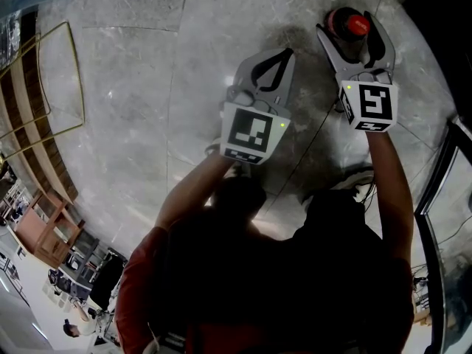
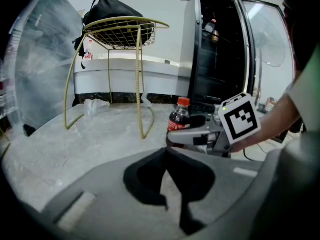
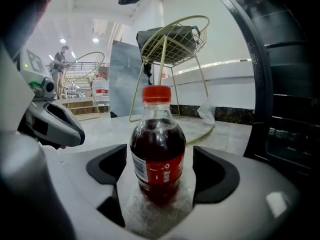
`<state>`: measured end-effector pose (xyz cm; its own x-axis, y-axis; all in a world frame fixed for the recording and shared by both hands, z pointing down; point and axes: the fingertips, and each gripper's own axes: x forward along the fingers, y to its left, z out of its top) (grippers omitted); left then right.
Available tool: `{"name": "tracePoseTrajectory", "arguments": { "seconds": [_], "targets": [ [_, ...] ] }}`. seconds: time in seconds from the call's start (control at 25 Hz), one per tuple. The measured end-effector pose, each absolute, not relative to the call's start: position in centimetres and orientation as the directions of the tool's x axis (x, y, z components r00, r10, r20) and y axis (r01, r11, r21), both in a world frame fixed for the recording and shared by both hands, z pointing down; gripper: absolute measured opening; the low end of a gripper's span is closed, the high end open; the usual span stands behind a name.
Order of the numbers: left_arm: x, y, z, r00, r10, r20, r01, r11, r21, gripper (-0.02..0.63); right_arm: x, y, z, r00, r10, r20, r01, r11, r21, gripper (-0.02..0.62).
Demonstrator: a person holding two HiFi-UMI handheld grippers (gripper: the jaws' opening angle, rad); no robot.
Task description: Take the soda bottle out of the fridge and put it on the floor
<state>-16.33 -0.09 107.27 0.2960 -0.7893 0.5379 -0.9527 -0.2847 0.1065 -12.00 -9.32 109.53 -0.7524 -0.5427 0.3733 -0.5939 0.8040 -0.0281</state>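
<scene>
Marble floor (image 1: 133, 87) under upright soda bottle (image 3: 157, 154), untouched between right gripper's (image 3: 159, 168) spread jaws; left gripper's (image 2: 167, 154) jaws together.

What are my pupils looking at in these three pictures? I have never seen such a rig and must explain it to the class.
A person holds a two-jaw tool in each hand. One camera sits on the head and looks down; one rides on each tool. The right gripper has its jaws apart around a soda bottle, which stands upright on the marble floor, not squeezed. The left gripper has its jaws together, empty. Behind stands a gold wire stand.
</scene>
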Motion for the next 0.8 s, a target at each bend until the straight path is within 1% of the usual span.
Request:
{"name": "tracePoseTrajectory", "arguments": {
  "seconds": [0.12,0.28,0.8],
  "targets": [
    [-16.2,-0.1,107.3,0.296,-0.789,0.539,-0.952,-0.286,0.104,0.000,-11.8,-9.1,109.4,-0.762,-0.537,0.363,-0.591,0.805,-0.048,0.433],
    [-16.1,-0.1,107.3,0.296,-0.789,0.539,-0.952,-0.288,0.102,0.000,-11.6,-8.9,109.0,-0.767,-0.539,0.348,-0.592,0.804,-0.059,0.453],
    [-15.5,-0.1,107.1,0.297,-0.789,0.538,-0.951,-0.295,0.093,0.000,-9.7,-8.3,108.8,-0.751,-0.564,0.344,-0.622,0.778,-0.083,0.453]
  ]
}}
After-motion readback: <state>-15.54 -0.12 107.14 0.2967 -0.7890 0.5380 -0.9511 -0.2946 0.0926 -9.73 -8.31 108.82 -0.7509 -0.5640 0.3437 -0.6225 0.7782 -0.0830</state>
